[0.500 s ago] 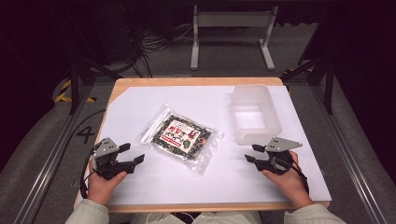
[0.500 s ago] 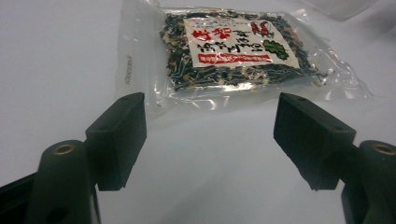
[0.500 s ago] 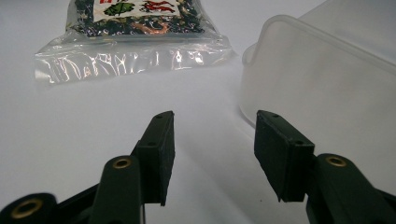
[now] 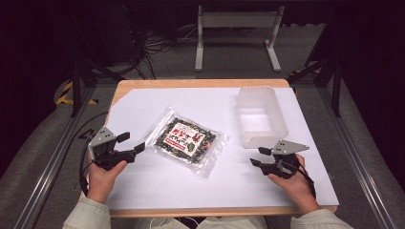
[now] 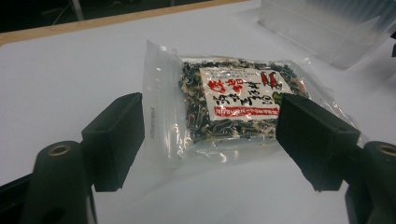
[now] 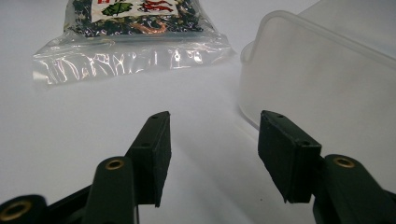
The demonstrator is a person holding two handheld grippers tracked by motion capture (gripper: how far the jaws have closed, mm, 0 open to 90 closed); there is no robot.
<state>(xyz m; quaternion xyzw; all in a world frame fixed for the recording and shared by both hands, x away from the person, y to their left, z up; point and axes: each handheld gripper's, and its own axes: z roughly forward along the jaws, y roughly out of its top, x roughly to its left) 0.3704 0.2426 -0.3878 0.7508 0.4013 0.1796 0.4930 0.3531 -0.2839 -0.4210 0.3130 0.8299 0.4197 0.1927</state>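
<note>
Clear, crinkled plastic pouch (image 4: 187,140) of dark dried flakes with a white-and-red printed label, lying flat near the middle of the white worktop (image 4: 157,186), left of an empty translucent bin (image 4: 261,117) with rounded corners and thin, ribbed-looking walls. Left gripper (image 4: 135,144) just beside the pouch's near-left sealed edge, fingers (image 5: 114,140) spread wide and holding nothing, framing the pouch (image 5: 233,100) in the left gripper view. Right gripper (image 4: 258,156) low over bare worktop close to the bin's near end, fingers (image 6: 154,149) likewise well apart and empty. Best grasp, judged from the layout: slide one finger under the flat seal margin and pinch there, not across the bulging contents; slippery film likely to slide or sag, so lift level toward the bin (image 6: 322,88).
</note>
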